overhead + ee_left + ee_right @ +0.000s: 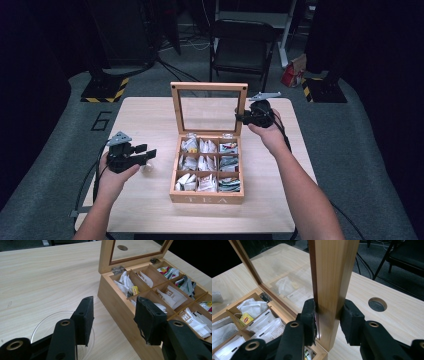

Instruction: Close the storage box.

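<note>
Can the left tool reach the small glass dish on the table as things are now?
Probably yes. The glass dish lies on the bare table just below the open left tool, beside the tea box, with nothing between them.

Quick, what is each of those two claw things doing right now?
Left gripper: open, holding nothing.
Right gripper: shut on the tea box lid.

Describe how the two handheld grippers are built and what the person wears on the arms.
Both the left gripper and right gripper are black, each topped by a grey three-cornered plate and trailing a black cable. Their jaws carry flat black pads, with brass-ringed pivots. The forearms are bare, no sleeves in view.
</note>
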Motion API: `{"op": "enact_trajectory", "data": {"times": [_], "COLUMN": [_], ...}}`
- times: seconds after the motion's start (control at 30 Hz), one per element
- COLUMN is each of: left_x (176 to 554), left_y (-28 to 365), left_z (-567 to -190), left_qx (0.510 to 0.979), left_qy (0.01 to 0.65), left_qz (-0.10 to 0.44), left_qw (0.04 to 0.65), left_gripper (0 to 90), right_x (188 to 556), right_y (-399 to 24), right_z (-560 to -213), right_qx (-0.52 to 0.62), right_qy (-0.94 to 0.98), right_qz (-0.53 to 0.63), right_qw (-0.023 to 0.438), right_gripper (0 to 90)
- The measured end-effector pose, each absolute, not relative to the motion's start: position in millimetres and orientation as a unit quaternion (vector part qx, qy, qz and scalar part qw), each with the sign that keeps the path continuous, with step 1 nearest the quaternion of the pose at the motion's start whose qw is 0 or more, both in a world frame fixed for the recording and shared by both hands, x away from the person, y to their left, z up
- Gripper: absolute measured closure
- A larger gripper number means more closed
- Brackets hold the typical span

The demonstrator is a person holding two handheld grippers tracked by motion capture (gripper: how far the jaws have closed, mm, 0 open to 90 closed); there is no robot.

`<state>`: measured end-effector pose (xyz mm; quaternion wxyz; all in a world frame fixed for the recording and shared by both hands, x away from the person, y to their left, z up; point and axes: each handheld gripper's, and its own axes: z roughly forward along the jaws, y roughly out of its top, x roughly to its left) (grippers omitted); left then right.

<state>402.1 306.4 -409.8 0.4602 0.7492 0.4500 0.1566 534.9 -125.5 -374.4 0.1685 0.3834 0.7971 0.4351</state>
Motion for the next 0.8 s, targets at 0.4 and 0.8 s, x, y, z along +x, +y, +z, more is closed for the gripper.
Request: {"op": "enact_trajectory", "data": {"times": [0.4,0.8], "left_x": [413.3,427.9], "left_y": [294.2,284.6], "left_z": [-397.5,-377.4], "left_qx": [0.752,0.758], "left_qy": [0.440,0.424], "left_qz": [0.155,0.161], "left_qw": [0.466,0.469], "left_gripper": [49.3,49.5], "right_x": [519.5,510.9], "right_y": [-128.2,-130.5], "right_z": [-377.2,-381.0], "right_qx": [0.369,0.360], "right_qy": [0.795,0.791], "right_qz": [0.449,0.462], "right_qw": [0.174,0.175], "right_gripper": [64.7,63.3]}}
